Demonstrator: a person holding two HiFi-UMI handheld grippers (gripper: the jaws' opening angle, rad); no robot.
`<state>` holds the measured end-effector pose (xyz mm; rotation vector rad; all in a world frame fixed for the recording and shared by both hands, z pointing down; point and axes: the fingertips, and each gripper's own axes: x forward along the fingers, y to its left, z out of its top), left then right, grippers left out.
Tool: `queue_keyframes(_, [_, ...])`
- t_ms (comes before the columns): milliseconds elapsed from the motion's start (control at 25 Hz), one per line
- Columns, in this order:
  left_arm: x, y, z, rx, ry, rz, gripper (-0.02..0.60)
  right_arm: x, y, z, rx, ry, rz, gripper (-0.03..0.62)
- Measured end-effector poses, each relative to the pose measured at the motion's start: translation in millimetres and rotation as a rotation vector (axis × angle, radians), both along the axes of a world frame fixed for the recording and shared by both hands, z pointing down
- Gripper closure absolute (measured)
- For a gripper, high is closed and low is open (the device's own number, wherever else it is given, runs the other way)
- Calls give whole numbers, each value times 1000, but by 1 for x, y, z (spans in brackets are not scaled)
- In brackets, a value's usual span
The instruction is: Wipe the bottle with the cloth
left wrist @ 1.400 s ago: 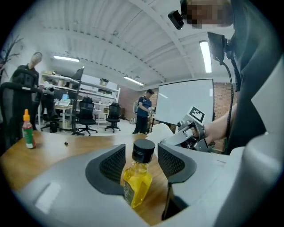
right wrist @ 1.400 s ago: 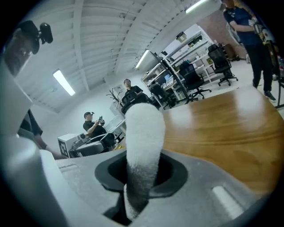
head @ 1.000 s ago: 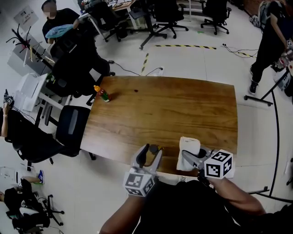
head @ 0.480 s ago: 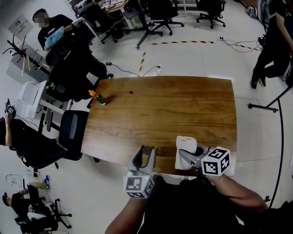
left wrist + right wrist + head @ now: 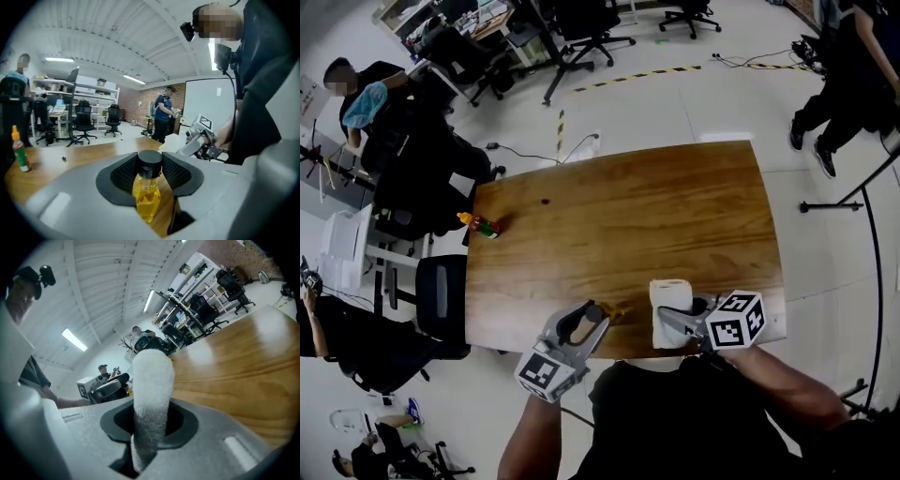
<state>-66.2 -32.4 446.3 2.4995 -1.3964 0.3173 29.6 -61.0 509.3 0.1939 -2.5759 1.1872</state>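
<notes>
A small bottle [image 5: 147,191] of yellow liquid with a black cap stands between the jaws of my left gripper [image 5: 150,169], whose ribbed pads press on its neck and cap. In the head view the left gripper [image 5: 598,317] sits at the near edge of the wooden table [image 5: 628,211], with a little of the bottle [image 5: 616,309] showing at its tips. My right gripper [image 5: 662,322] is shut on a folded white cloth [image 5: 671,296] just to the right. The cloth [image 5: 151,378] stands up thick between the jaws of the right gripper [image 5: 151,422].
A small red sauce bottle [image 5: 480,225] stands at the table's far left edge. A black office chair [image 5: 441,292] is by the left side. People stand or sit around the room, one at the far right [image 5: 836,66]. Cables lie on the floor beyond the table.
The left gripper's jaws have narrowed onto the bottle and the gripper has tilted rightward at the near edge. The right gripper holds the cloth as before, almost in the same place.
</notes>
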Motion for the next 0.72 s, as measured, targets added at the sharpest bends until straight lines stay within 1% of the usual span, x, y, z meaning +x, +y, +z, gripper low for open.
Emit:
queue_keyframes(200, [3, 5, 7, -19, -19, 322, 400, -14, 5, 13, -44, 8, 101, 520])
queue_keyframes(320, [-6, 10, 10, -26, -14, 494, 400, -29, 15, 14, -68, -15, 135, 520])
queue_keyframes(440, [-9, 10, 11, -25, -33, 658, 400, -38, 17, 14, -123, -61, 202, 520])
queue_keyframes(520, [-7, 9, 13, -25, -41, 750, 400, -42, 19, 16, -176, -103, 245, 520])
queue_keyframes(600, [-6, 9, 14, -24, -43, 822, 400, -46, 22, 15, -209, -148, 283, 520])
queue_keyframes(720, [-3, 10, 14, -21, -30, 889, 400, -46, 21, 4, -220, -266, 348, 520])
